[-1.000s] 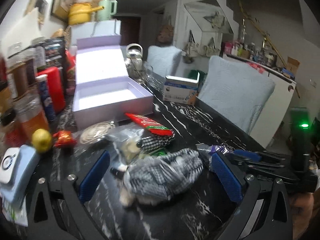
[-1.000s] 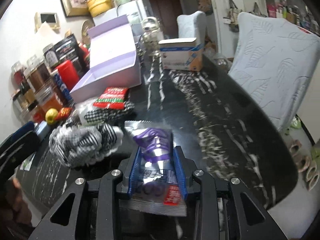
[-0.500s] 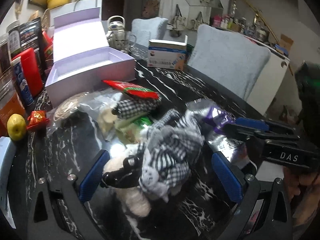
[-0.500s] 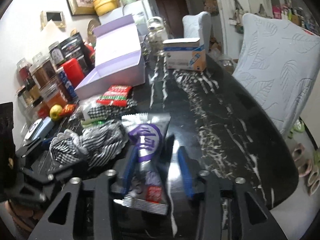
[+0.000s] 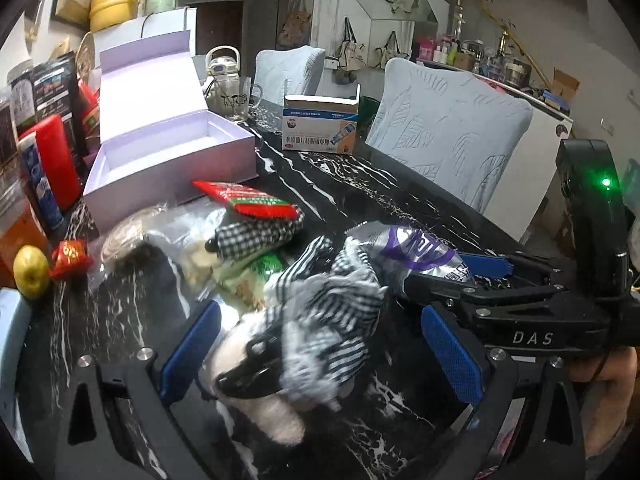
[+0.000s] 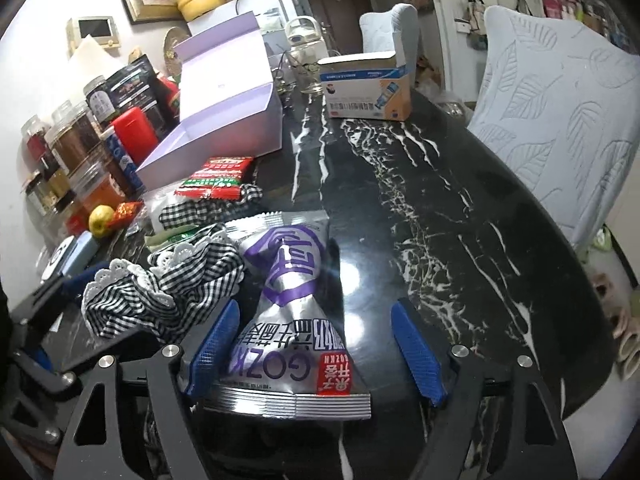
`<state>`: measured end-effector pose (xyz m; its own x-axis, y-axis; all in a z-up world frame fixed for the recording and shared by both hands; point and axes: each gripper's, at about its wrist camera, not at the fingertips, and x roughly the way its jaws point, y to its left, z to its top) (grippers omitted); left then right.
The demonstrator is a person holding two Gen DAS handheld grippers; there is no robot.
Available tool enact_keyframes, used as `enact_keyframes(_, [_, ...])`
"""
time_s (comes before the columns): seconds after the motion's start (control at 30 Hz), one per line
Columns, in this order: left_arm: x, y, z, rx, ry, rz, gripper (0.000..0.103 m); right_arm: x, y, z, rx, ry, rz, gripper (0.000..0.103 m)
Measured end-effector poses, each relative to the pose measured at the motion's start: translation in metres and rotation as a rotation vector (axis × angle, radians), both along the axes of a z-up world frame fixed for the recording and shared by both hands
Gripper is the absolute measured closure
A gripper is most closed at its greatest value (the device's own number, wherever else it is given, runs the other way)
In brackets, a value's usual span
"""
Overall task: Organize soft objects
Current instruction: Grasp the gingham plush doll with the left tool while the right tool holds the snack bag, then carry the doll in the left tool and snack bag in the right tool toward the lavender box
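A plush toy in a black-and-white checked dress (image 5: 316,320) lies on the black marble table between the open fingers of my left gripper (image 5: 320,340); it also shows in the right wrist view (image 6: 168,288). A silver and purple snack bag (image 6: 288,304) lies on the table between the open fingers of my right gripper (image 6: 316,340), not pinched; it also shows in the left wrist view (image 5: 416,252). An open lilac box (image 5: 168,156) stands at the back left, empty. A red snack pack (image 5: 248,200) lies on checked fabric (image 5: 256,236) in front of it.
Jars, a red container (image 5: 52,160) and packets line the left wall. A yellow fruit (image 5: 30,272) and small red packet (image 5: 70,256) lie at left. A blue-and-white carton (image 5: 320,124) and glass jug (image 5: 232,92) stand at the back. Padded chairs (image 5: 448,132) flank the table's right edge.
My right gripper opened and released the snack bag onto the table. The left gripper moved forward around the plush toy, which shifted and now lies more upright between its fingers.
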<state>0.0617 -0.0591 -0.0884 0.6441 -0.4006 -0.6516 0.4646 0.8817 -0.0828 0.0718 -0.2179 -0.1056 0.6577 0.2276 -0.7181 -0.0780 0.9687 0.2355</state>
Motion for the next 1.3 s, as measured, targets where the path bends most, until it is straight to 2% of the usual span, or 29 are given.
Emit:
enact_keyframes(0.13, [0.010,-0.004,-0.006,0.014,0.026,-0.005,0.001,0.009,0.002,0.004,-0.033,-0.008,0.031,0.031])
enact_keyframes(0.23, [0.013,-0.005,-0.014,0.021,0.041,-0.006,0.005,0.012,0.004,0.004,-0.037,-0.021,0.069,0.034])
enact_keyframes(0.3, [0.014,-0.008,-0.020,0.050,0.046,0.003,0.010,0.016,0.007,-0.001,-0.051,0.000,0.090,0.047])
enact_keyframes(0.37, [0.016,-0.010,-0.024,0.071,0.050,0.004,0.015,0.016,0.010,-0.005,-0.078,-0.005,0.084,0.050])
enact_keyframes(0.47, [0.017,-0.009,-0.028,0.066,0.048,0.018,0.032,0.011,0.015,-0.006,-0.124,-0.020,0.076,0.058])
enact_keyframes(0.53, [0.015,-0.007,-0.029,0.061,0.040,0.029,0.048,0.009,0.016,-0.006,-0.123,-0.026,0.078,0.065])
enact_keyframes(0.77, [0.004,0.006,-0.025,0.003,0.028,0.083,0.052,0.000,0.011,-0.002,-0.117,-0.047,0.061,0.071])
enact_keyframes(0.93, [-0.004,0.016,-0.016,-0.020,0.003,0.098,0.052,-0.007,0.007,-0.002,-0.040,-0.034,0.070,0.072])
enact_keyframes(1.3, [-0.004,0.039,0.010,-0.074,-0.016,0.117,0.052,-0.014,0.023,0.017,0.012,-0.045,0.120,0.072])
